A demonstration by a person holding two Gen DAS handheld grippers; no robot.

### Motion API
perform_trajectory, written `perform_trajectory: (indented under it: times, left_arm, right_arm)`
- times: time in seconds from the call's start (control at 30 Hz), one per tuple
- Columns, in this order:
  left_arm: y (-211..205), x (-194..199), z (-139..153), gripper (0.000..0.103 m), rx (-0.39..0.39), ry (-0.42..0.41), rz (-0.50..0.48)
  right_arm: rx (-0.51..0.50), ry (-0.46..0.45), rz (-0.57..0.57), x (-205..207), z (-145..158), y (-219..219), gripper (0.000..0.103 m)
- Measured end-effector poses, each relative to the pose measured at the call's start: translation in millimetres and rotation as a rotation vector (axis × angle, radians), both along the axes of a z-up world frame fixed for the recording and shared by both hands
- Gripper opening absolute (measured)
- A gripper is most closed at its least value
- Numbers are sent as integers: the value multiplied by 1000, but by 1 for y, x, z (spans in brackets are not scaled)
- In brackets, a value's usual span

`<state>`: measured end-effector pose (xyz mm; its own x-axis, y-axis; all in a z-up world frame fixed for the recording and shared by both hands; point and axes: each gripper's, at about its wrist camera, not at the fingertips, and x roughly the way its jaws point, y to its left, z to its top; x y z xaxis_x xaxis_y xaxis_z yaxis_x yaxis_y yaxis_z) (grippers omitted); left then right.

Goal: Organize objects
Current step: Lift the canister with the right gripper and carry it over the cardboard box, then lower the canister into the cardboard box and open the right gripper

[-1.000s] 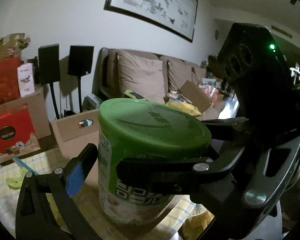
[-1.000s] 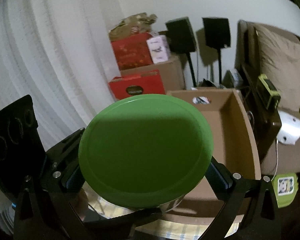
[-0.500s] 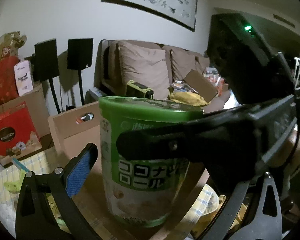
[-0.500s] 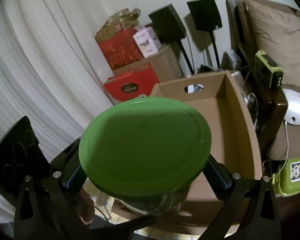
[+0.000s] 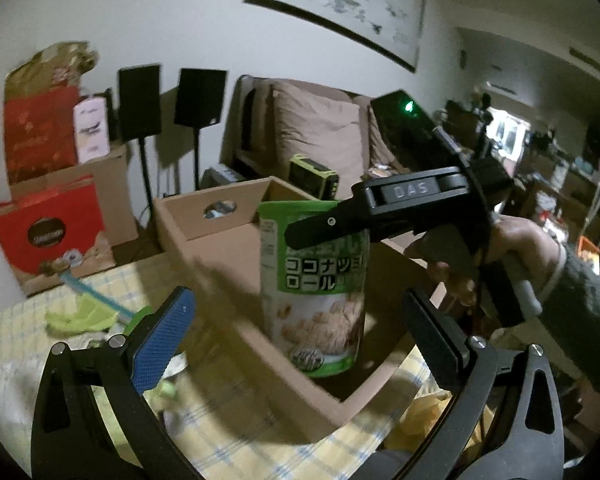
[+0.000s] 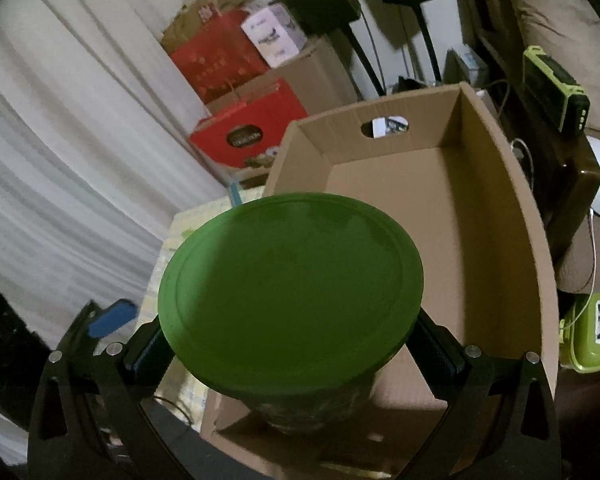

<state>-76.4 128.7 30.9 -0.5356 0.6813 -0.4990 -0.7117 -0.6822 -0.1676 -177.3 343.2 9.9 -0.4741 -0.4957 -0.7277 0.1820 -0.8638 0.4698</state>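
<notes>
Right wrist: jaws clamp round green-lidded canister (image 6: 290,292) above corrugated box (image 6: 496,216).

Home living room, sofa (image 5: 316,136), framed painting (image 5: 340,8)

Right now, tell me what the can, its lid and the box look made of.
Can: probably metal or card under a glossy printed label. Lid: smooth matte green plastic, with a moulded ring. Box: brown corrugated cardboard, fluting visible on the end wall.
</notes>
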Motion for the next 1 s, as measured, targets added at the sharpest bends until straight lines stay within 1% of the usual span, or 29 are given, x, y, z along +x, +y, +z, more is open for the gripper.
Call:
perform_trajectory:
  times: [0.1, 0.23, 0.43, 0.7, 0.83, 1.0]
  left_arm:
    - [-13, -3, 4, 102, 0, -32, 48]
    - [-29, -6, 11, 102, -1, -81, 118]
    - [-53, -10, 15, 102, 26, -119, 168]
    - [-71, -21, 4, 102, 25, -154, 199]
    - [-80, -28, -3, 102, 32, -167, 216]
    - [-87, -33, -13, 102, 33, -189, 233]
  right_arm:
    - [31, -32, 6, -16, -6, -6, 103]
    - [49, -42, 6, -36, -9, -14, 103]
    - [58, -67, -21, -66, -16, -22, 103]
    - [49, -131, -67, -112, -30, -25, 102]
    - [44, -185, -74, -140, -37, -23, 102]
    - [70, -228, -86, -172, -45, -25, 102]
